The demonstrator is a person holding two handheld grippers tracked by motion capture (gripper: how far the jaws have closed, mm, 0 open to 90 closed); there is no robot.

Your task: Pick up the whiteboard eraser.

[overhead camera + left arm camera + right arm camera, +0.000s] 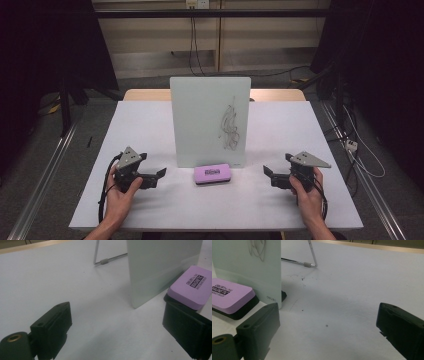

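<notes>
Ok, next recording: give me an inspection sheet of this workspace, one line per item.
Surface: white table top, a few dark specks near the board's foot.
Job's things: upright whiteboard with black scribbles on its right half; purple eraser lying flat in front of it, close to its lower edge.
Clutter: nothing seen.
Grippers: left tool open, empty, left of the eraser; right tool open, empty, right of it; each held in a hand.
Cables: one trails from each tool; more lie on the floor at right and behind.
Surroundings: grey floor, metal rails either side, dark curtains, pale back wall.
</notes>
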